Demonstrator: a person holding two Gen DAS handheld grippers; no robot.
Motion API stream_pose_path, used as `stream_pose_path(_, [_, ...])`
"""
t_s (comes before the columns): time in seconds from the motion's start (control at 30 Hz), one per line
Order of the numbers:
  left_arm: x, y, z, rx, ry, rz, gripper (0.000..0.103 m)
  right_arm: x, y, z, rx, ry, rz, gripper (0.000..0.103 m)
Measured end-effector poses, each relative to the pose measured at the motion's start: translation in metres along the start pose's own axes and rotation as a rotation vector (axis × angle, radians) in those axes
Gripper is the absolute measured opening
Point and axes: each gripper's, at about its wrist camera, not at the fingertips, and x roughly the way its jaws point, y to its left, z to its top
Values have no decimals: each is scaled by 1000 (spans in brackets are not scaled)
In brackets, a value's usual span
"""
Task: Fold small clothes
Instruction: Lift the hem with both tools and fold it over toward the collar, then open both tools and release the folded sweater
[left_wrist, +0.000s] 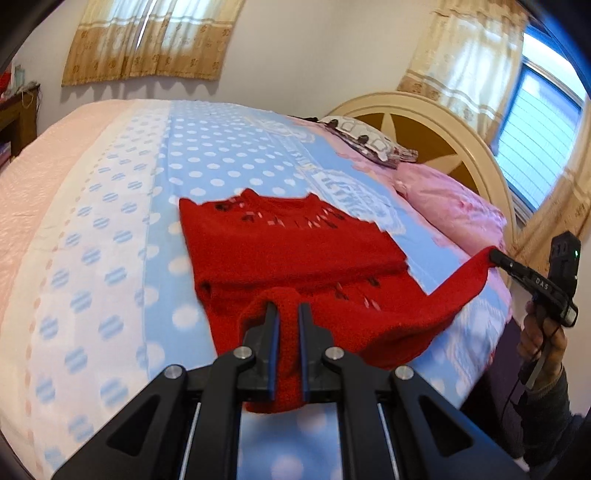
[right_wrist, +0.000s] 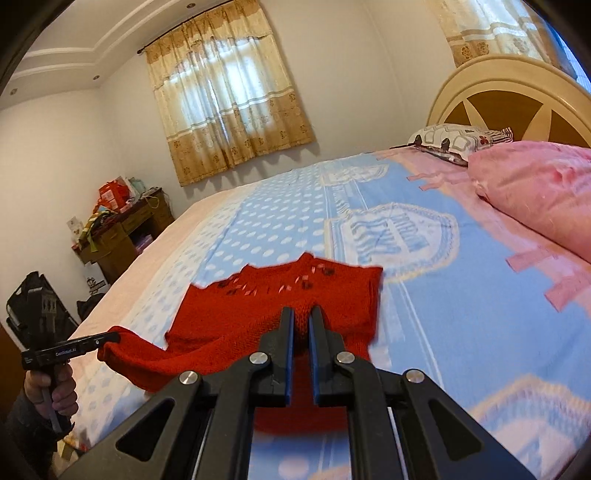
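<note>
Left claw clenched on red sweater hem; right claw likewise; sweater on bed.

Red knitted sweater: lies on the blue polka-dot bedspread, near the bed's front edge. Pink satin pillow: right of the sweater, before the cream arched wooden headboard. Grey-and-white patterned pillow: behind the pink one. Cluttered brown wooden desk: beyond the bed's far side, by the wall.
</note>
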Motion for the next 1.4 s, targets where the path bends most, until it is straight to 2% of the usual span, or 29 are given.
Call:
stream_pose_path(0.2, [38, 20, 41, -68, 8, -17, 9, 53, -1, 33, -26, 20, -56, 6])
stream_pose_path(0.57, [87, 53, 78, -129, 42, 1, 9, 152, -13, 60, -24, 114, -111, 6])
stream_pose_path(0.9, [132, 80, 96, -173, 113, 32, 9, 224, -25, 71, -14, 194, -138, 6])
stream_pose_path(1.17, [170, 94, 102, -199, 159, 88, 11, 268, -51, 58, 19, 260, -240, 7])
stream_pose_path(1.27, [174, 104, 101, -261, 144, 126, 17, 275, -62, 58, 50, 263, -243, 11])
stream_pose_path(1.3, [171, 106, 100, -276, 130, 131, 17, 273, -62, 58, 43, 255, -261, 23])
stream_pose_path(1.33, [166, 110, 100, -295, 111, 137, 21, 269, -60, 59, 37, 243, -258, 39])
stream_pose_path(1.4, [152, 117, 98, -326, 90, 161, 31, 255, -54, 58, 9, 216, -219, 49])
